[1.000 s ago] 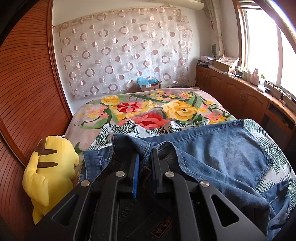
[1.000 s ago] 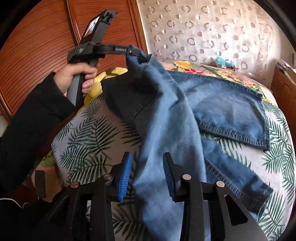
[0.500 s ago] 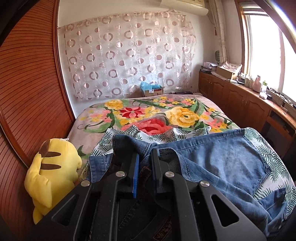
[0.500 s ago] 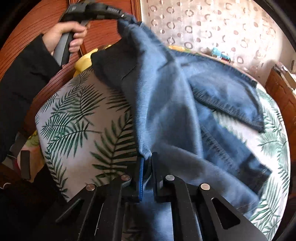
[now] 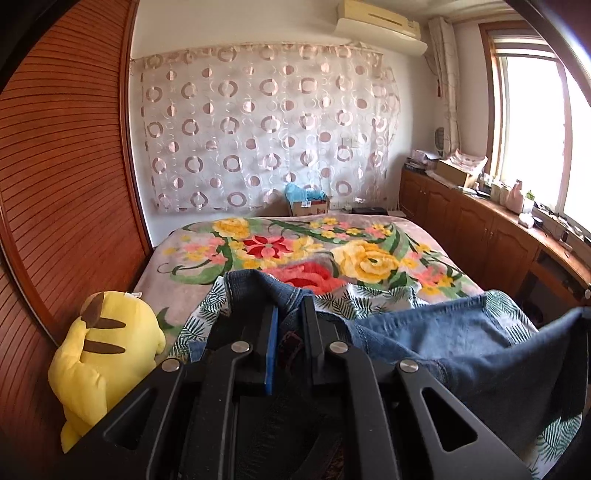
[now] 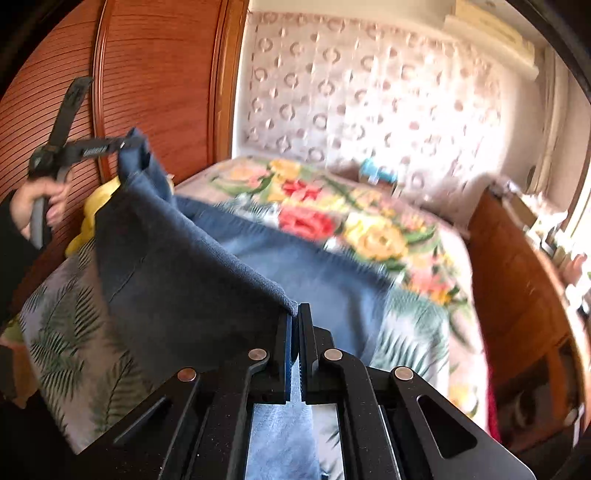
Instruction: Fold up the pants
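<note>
Blue jeans (image 6: 207, 280) lifted off palm-print sheet (image 6: 62, 332) on bed, stretched between both tongs; left gripper (image 5: 290, 314) pinched tight on bunched denim near waistband; right gripper (image 6: 295, 321) clamped narrow on fabric edge; yellow plush toy (image 5: 99, 354) beside wooden wall panel (image 5: 55, 166).

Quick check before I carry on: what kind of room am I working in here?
A bedroom in a home, most likely: a bed under a floral blanket, a yellow plush toy beside it, and a wall air conditioner over a curtained wall.
</note>
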Tool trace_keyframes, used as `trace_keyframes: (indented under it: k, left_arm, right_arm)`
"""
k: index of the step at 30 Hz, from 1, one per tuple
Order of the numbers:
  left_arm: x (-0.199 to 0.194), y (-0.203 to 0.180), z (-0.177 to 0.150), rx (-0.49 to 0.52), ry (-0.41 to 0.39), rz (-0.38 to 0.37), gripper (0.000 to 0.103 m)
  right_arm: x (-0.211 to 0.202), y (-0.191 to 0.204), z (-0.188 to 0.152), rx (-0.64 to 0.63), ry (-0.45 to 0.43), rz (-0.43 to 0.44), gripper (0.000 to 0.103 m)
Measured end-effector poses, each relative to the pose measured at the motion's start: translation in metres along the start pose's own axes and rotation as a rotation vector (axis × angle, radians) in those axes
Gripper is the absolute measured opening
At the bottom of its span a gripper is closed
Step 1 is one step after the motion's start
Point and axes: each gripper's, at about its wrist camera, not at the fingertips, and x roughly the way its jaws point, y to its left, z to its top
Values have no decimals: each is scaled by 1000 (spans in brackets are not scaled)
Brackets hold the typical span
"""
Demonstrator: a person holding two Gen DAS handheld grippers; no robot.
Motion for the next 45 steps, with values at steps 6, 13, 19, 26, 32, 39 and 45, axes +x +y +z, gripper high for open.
trace_keyframes:
  k: [6, 13, 19, 26, 32, 39, 45]
  left_arm:
    - [23, 20, 5, -31, 11, 17, 12]
    - [55, 37, -8, -63, 52, 30, 13]
    - [78, 45, -23, -75, 118, 18, 16]
    - [70, 55, -28, -72, 124, 24, 55]
    - [63, 60, -45, -89, 158, -4, 75]
    - [47, 53, -71, -89, 175, -11, 75]
    - [28, 59, -92, -93, 176, 21, 75]
  right_arm:
    - [21, 7, 35, -65, -37, -35, 2]
    - [86, 11, 50, -109, 30, -57, 2]
    - [145, 8, 57, -104, 108, -52, 2]
    - [171, 2, 76, -117, 156, -73, 2]
    - [179, 1, 77, -107, 154, -102, 2]
    - [178, -16, 69, -14, 172, -43, 13]
    - [142, -26, 55, 58, 134, -27, 33]
